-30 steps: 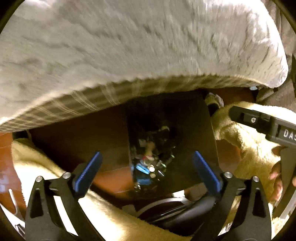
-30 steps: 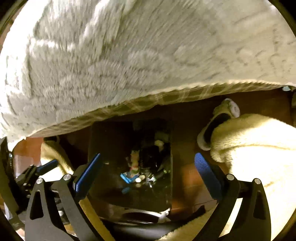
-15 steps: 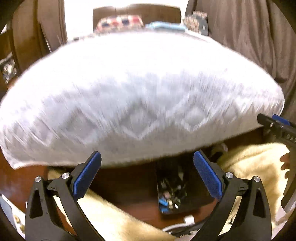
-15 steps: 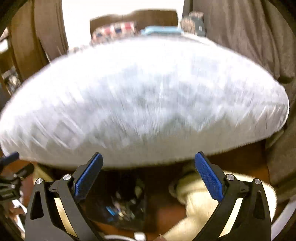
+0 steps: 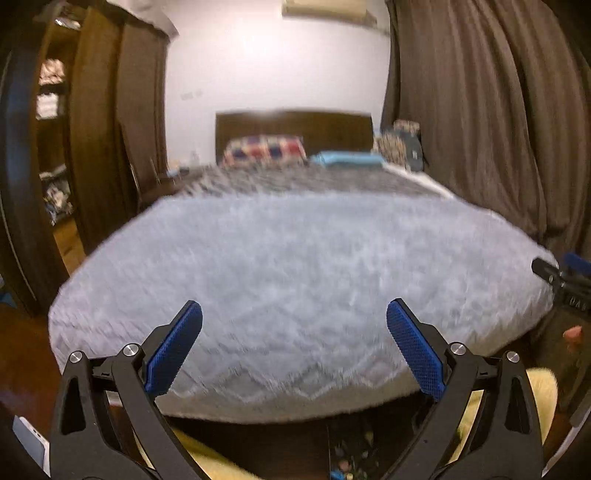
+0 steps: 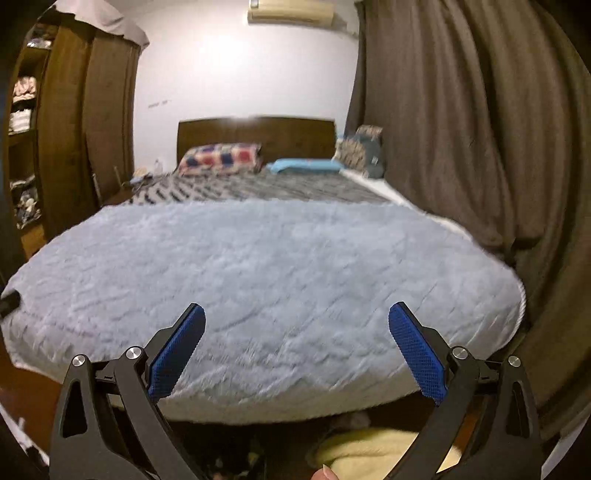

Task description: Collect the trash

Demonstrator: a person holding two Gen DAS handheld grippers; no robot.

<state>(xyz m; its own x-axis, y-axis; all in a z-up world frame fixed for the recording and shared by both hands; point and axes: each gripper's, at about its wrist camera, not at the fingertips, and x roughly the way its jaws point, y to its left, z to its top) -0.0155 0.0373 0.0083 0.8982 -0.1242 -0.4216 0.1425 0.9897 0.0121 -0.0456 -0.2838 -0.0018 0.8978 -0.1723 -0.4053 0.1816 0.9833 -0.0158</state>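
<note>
Left wrist view: the left gripper [image 5: 294, 347] points level across a bed, its two blue-padded fingers spread wide with nothing between them. Beyond the fingers lies a fluffy pale grey-blue blanket [image 5: 295, 273], and far past it a dark wooden headboard [image 5: 293, 127], a checked pillow [image 5: 264, 149] and a blue pillow [image 5: 347, 158]. Brown curtains [image 5: 480, 122] hang to the right of the tongs. Directly below and between the fingers, at the bottom edge, a dark bin holding trash [image 5: 351, 456] sits on the floor under the bed's foot, only partly seen. At far right is part of the other tool, printed with letters that look like "DA"; the rest is cut off.

Right wrist view: the right gripper [image 6: 296, 349] also stands wide open and empty, aimed over the same blanket. Below the fingers are cream fleece [image 6: 365, 452] and a dark jumble that may be the bin; it is too dim to tell. A wall air conditioner [image 6: 291, 14] is high ahead.

Both tools seem to be between pickups, scanning for litter. No litter is visible on the bed. The next move probably calls for finding a piece, then closing on it.
</note>
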